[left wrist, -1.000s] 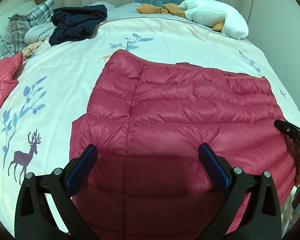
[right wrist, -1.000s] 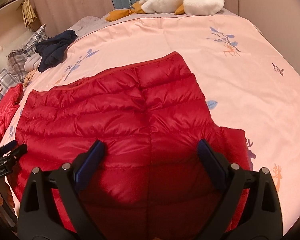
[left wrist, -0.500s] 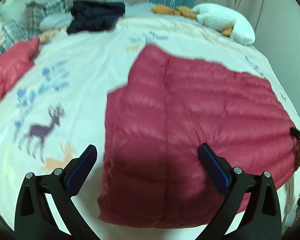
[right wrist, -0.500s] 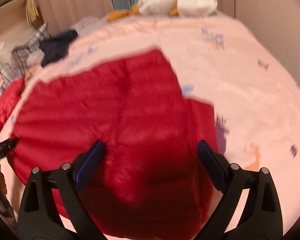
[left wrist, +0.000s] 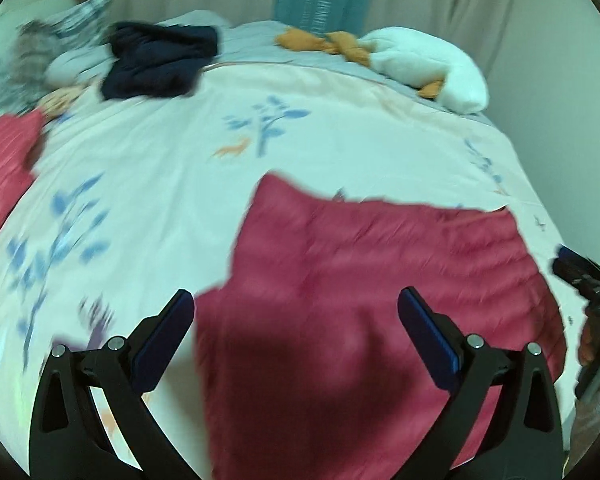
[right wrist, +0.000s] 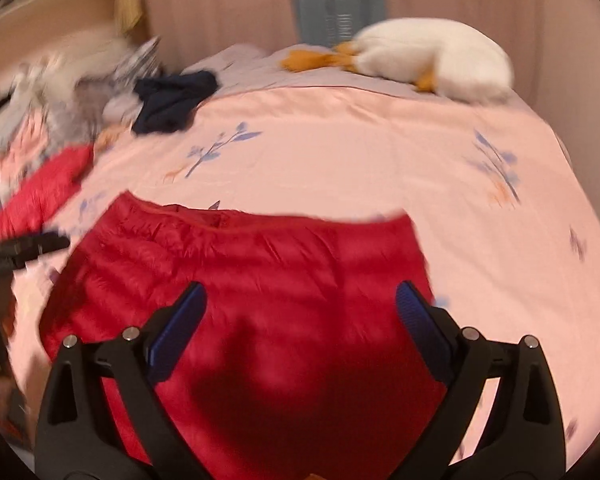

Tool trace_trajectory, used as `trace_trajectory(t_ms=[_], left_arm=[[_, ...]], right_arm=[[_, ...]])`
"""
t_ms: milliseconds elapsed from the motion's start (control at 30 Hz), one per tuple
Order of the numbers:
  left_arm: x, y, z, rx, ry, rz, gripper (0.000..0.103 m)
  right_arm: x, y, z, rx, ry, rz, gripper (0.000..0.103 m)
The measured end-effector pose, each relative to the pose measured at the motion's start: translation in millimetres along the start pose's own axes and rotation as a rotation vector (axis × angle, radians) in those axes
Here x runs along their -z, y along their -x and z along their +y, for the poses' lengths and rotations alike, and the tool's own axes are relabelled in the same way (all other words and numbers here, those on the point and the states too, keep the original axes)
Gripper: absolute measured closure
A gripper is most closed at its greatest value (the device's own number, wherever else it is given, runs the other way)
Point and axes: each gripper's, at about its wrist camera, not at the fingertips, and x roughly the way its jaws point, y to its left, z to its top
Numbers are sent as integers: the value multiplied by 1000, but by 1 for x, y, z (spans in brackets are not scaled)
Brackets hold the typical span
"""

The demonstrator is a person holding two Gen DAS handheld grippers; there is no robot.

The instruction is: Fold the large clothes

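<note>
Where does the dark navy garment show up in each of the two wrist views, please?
Left wrist: the navy garment lies at upper left, on the far side of the bed.
Right wrist: the navy garment also sits upper left, nearer the middle, beyond the red jacket.
Shared landmark: the white plush duck, upper right in both views.

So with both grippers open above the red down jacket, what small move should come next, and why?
Probably lower the left gripper and right gripper onto the near edge of the red down jacket and close: both are open and empty, and it lies flat on the duvet.
</note>
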Motion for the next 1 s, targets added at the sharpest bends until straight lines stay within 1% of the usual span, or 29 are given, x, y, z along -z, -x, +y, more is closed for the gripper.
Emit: trace_trajectory(t_ms=[33, 100, 133, 167, 200, 233, 300, 400, 433, 467, 500, 533, 567, 633, 667, 733, 767, 800, 833, 900, 967, 1000], left_arm=[[-7, -6, -2, 12, -5, 10, 1], [-23, -26, -5, 62, 0, 58, 1], [-31, -39, -5, 81, 14, 96, 1], [-35, -51, -4, 91, 24, 136, 1], [-37, -62, -3, 92, 36, 162, 1], [-40, -74, 1, 90, 49, 198, 1], [-43, -93, 9, 97, 85, 253, 1], [-45, -106, 21, 126, 131, 282, 1], [-45, -110, 26, 145, 154, 290, 1], [-44, -111, 32, 154, 169, 294, 1], [-44, -114, 36, 162, 187, 300, 1], [-43, -118, 40, 169, 204, 308, 1], [-42, -120, 43, 174, 214, 314, 1], [-40, -123, 48, 181, 222, 319, 1], [-40, -124, 49, 187, 222, 320, 1], [-40, -124, 51, 192, 225, 315, 1], [-41, -123, 51, 196, 228, 310, 1], [-41, -123, 51, 206, 230, 304, 1], [-43, -122, 51, 213, 231, 299, 1], [-45, -119, 49, 217, 230, 283, 1], [-49, -116, 47, 209, 227, 263, 1], [-52, -114, 47, 199, 224, 250, 1]], right_arm=[[-6, -6, 6, -11, 29, 7, 6], [-24, -27, 23, -47, 105, 33, 6], [-31, -35, 29, -63, 129, 45, 6], [-45, -56, 40, -75, 171, 83, 6], [-52, -67, 46, -84, 188, 99, 6], [-58, -79, 50, -113, 214, 127, 6], [-64, -97, 59, -165, 263, 179, 6], [-65, -126, 68, -223, 315, 259, 7], [-65, -135, 70, -257, 324, 294, 7], [-64, -141, 71, -281, 327, 316, 11], [-61, -145, 72, -310, 330, 339, 19], [-60, -147, 73, -350, 333, 360, 23], [-57, -147, 73, -375, 335, 371, 31], [-52, -146, 74, -404, 365, 391, 55], [-49, -144, 76, -398, 397, 395, 72], [-42, -136, 81, -405, 460, 401, 85], [-39, -132, 86, -388, 500, 392, 91], [-38, -129, 89, -372, 520, 382, 94], [-38, -126, 91, -345, 542, 361, 95], [-46, -118, 95, -254, 574, 274, 96], [-58, -116, 92, -194, 544, 207, 96], [-62, -120, 91, -169, 532, 198, 96]])
